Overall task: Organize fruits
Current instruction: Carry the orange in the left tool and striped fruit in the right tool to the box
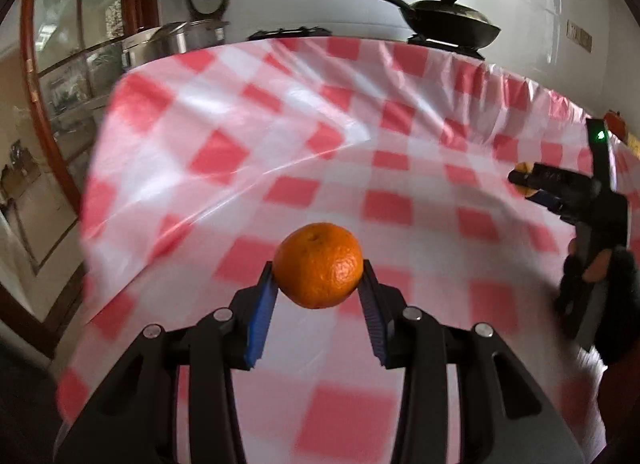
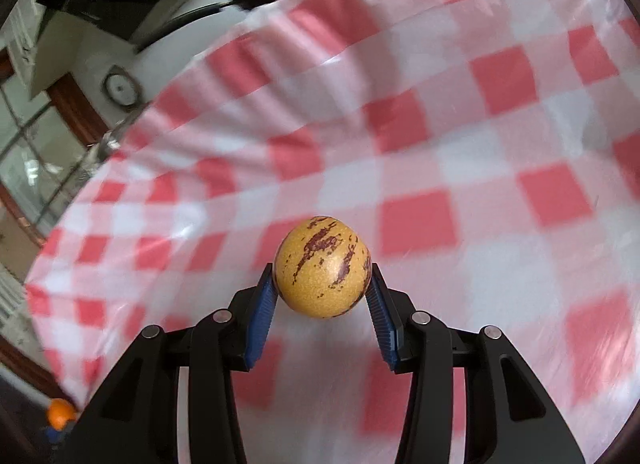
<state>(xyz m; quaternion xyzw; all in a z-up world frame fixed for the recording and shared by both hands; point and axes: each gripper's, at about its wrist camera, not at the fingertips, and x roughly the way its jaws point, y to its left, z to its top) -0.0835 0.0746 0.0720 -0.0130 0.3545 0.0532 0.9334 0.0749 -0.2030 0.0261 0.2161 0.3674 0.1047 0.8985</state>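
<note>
In the left wrist view an orange tangerine (image 1: 319,265) is pinched between the blue pads of my left gripper (image 1: 319,270), held above the red-and-white checked tablecloth (image 1: 248,136). In the right wrist view a yellow round fruit with dark red streaks (image 2: 322,266) sits clamped in my right gripper (image 2: 322,270), also above the cloth (image 2: 460,152). The right gripper (image 1: 524,182) shows at the right edge of the left wrist view, held by a gloved hand (image 1: 612,296), with its yellow fruit (image 1: 522,167) partly hidden. The tangerine (image 2: 60,412) appears small at the lower left of the right wrist view.
Behind the table stand a black lidded pan (image 1: 444,18) on a stove and a steel pot (image 1: 192,38). A glass door with a wooden frame (image 1: 60,76) is at the left. The cloth's far edge (image 1: 400,42) hangs in folds.
</note>
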